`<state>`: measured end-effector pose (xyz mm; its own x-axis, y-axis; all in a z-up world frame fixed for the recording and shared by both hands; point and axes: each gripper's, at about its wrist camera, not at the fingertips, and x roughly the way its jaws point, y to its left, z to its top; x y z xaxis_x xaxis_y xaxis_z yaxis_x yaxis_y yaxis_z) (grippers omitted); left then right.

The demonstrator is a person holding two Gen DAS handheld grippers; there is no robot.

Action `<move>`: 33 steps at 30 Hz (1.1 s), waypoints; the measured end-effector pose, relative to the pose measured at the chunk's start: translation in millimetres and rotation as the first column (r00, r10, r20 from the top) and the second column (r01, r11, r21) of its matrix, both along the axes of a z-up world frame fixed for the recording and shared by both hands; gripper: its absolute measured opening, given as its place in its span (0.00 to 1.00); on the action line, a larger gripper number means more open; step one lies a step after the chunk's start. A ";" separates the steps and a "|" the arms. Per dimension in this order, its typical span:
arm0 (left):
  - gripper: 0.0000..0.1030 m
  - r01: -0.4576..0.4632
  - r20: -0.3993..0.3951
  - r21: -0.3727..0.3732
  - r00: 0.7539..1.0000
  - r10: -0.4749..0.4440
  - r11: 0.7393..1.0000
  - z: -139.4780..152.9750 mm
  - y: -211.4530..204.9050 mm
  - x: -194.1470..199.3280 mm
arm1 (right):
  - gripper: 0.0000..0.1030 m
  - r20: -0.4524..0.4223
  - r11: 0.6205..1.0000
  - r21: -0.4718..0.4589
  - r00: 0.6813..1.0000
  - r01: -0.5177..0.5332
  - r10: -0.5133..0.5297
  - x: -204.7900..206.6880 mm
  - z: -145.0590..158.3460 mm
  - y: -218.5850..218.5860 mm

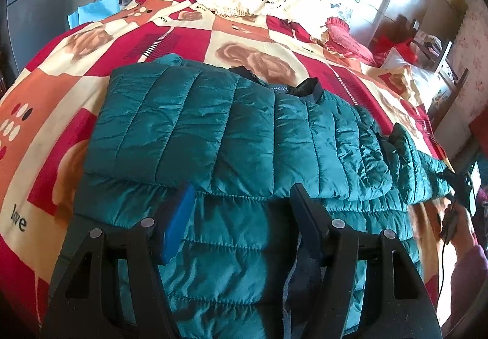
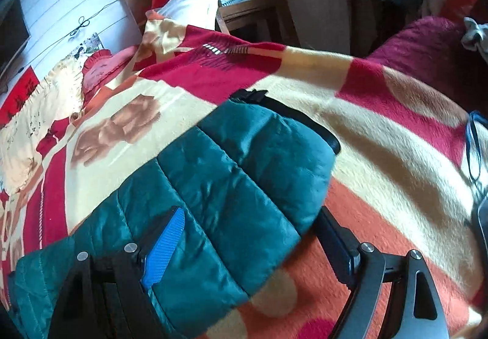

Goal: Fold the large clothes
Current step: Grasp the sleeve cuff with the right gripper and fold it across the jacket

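Plainly the teal puffer jacket [image 1: 231, 125] lies part-folded across the bed [image 1: 61, 70]: light, puffy, slippery, best pinched at a cuff [image 2: 283, 113] or hem. Both the left gripper [image 1: 241, 211] and right gripper [image 2: 253, 235] have jaws spread, gripping nothing. Blanket lies free far and right.

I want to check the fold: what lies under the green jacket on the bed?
Under the green jacket lies the red, orange and cream blanket. One jacket part is folded onto its body. Anything between those layers, or beneath the blanket, is covered.
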<state>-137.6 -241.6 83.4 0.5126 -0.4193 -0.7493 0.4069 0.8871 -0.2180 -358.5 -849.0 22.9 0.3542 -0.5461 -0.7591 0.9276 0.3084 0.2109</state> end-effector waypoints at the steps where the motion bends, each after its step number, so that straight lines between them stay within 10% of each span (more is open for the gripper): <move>1: 0.63 0.001 -0.001 0.004 1.000 -0.001 1.000 -0.8 0.0 0.2 | 0.80 -0.008 1.000 -0.010 1.000 -0.007 0.007 3.1 -0.6 -0.1; 3: 0.63 0.000 -0.004 0.007 1.000 0.000 1.000 -1.8 -0.1 0.9 | 0.42 -0.021 0.999 -0.034 1.000 -0.016 0.015 6.9 0.0 0.6; 6: 0.63 -0.002 -0.010 0.000 1.000 0.002 1.000 -2.1 1.1 1.7 | 0.17 0.025 0.999 -0.027 0.999 -0.035 0.036 3.7 3.8 -1.1; 16: 0.63 0.009 0.020 -0.035 1.000 -0.008 0.999 13.5 9.5 -7.2 | 0.12 0.174 0.969 -0.160 0.961 -0.189 0.216 -19.1 71.9 46.6; 33: 0.63 -0.021 0.035 -0.100 0.999 0.024 0.995 36.0 54.9 -14.3 | 0.10 0.238 0.791 -0.274 0.759 -0.546 0.606 29.0 152.1 216.3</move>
<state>-151.9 -186.7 119.4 0.5487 -0.4786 -0.6855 0.3961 0.8709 -0.2910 -329.6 -632.7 175.0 0.8361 -0.2769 -0.4735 0.4608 0.8229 0.3324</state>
